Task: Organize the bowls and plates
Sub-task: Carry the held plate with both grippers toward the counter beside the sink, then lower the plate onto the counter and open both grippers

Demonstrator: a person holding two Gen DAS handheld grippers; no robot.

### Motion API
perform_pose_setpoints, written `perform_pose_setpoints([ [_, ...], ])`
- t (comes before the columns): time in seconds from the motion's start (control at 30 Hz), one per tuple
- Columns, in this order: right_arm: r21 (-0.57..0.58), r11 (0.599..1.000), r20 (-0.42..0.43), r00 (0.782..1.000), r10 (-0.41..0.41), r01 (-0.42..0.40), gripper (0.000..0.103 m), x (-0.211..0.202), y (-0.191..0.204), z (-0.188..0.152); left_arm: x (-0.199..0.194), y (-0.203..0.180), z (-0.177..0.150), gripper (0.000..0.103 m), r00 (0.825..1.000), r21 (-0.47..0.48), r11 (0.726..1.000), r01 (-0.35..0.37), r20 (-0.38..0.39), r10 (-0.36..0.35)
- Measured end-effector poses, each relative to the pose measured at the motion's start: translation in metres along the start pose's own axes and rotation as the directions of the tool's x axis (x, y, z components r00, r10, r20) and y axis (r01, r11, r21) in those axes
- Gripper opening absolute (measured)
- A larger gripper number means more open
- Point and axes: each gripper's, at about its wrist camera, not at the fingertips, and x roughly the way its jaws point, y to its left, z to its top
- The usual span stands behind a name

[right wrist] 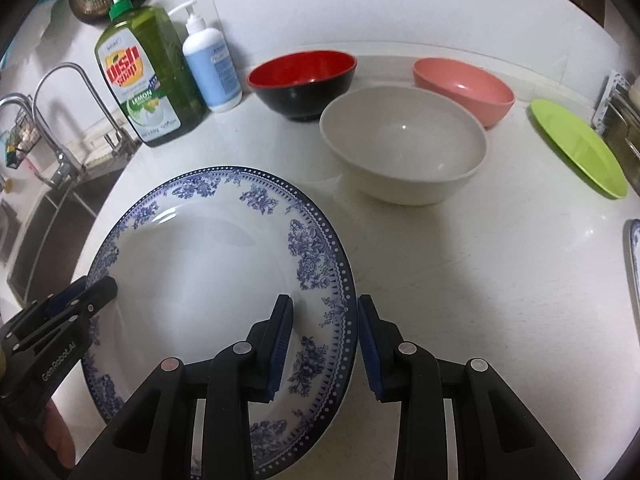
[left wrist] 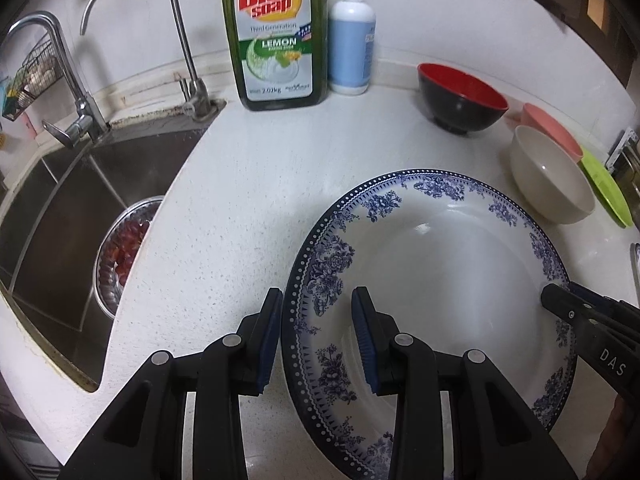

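Left wrist: speckled white countertop [left wrist: 248, 216], steel sink [left wrist: 60, 216].

Both wrist cameras look steeply down from close above the white counter [left wrist: 248, 208], the left view angled toward the sink [left wrist: 68, 216], the right toward the green plate [right wrist: 576, 148], and both share the blue-patterned plate [left wrist: 440, 264] and dish soap bottle [right wrist: 148, 80]

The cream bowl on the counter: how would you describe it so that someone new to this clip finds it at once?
Start at the big blue-and-white floral plate on the white counter. Just beyond its far right edge stands the cream bowl, upright and empty. It is the nearest of three bowls, in front of the black bowl with a red inside and the pink bowl, and the only pale, plain one.
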Motion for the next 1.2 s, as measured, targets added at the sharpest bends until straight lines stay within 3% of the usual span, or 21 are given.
perform_pose_setpoints([
  [0.27,-0.003,1.000,-0.029,1.000,-0.007,0.007,0.034,0.019,0.005,-0.002,0.009,0.004,0.000,0.035,1.000,-0.008,1.000,0.004,-0.017,-0.004],
  [1.0,-0.011,1.000,-0.044,0.999,-0.015,0.014,0.035,0.023,0.009,-0.001,0.013,0.007,-0.003,0.036,0.999,-0.029,0.999,0.015,-0.042,-0.016],
  [1.1,-0.009,1.000,-0.042,0.999,-0.009,0.009,0.035,0.023,0.008,-0.001,0.009,0.005,-0.003,0.041,0.999,-0.022,1.000,0.013,-0.032,-0.013],
  [1.2,-0.002,1.000,-0.043,0.999,0.006,-0.006,0.039,0.021,0.006,-0.002,0.000,0.001,-0.002,0.057,1.000,-0.008,1.000,0.009,0.002,-0.009],
])
